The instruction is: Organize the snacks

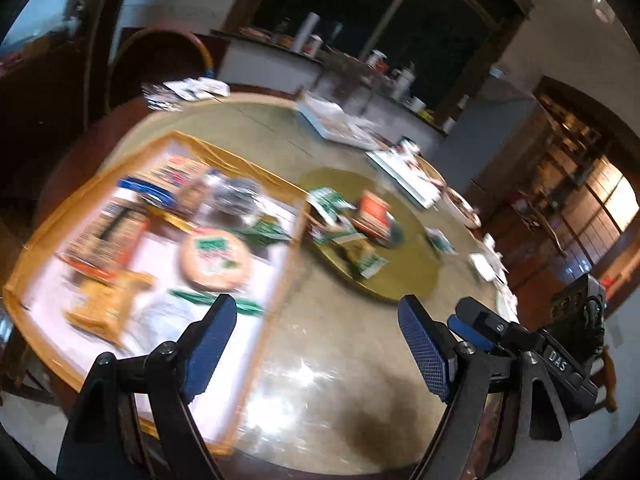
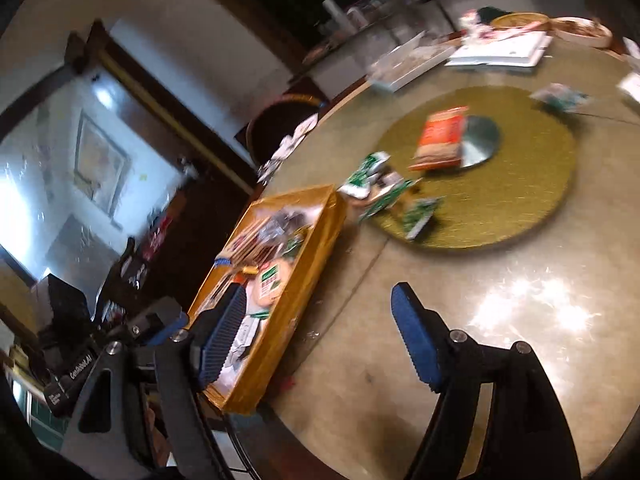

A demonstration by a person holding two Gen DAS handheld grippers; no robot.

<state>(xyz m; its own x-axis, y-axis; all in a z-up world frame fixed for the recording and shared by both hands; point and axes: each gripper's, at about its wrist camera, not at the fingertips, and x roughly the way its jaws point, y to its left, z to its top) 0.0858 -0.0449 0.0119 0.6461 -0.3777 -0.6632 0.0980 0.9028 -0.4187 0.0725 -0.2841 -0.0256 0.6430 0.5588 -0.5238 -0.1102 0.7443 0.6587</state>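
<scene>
Your left gripper [image 1: 316, 344] is spread wide with nothing between the blue pads [image 1: 208, 348], hanging above the near edge of the table [image 1: 340, 360]; your right gripper [image 2: 320, 344] is the same, wide apart and empty, also over the near edge; both look parked between picks, not committed to any item. Both views are motion-blurred, so labels are unreadable.

Just beyond your left gripper sits the yellow tray [image 1: 280, 280] at the table's near-left edge, its long side running toward the centre; it already carries several packets, including a round pinkish pack [image 1: 214, 258] and an orange bag [image 1: 108, 304] near its front corner; likely the collection point, hence the crowding there.

Past the tray's far corner, loose snacks lie on the round gold mat [image 2: 500, 200] in the table's middle: green-and-white packets [image 2: 380, 192] at the mat's rim nearest the tray, some touching each other, and an orange-red packet [image 2: 440, 140] resting partly on a silver disc [image 2: 480, 136] at the mat's centre; probably these are left to move.

Papers and boxes [image 2: 500, 52] sit along the far edge, well apart from the snacks.
</scene>
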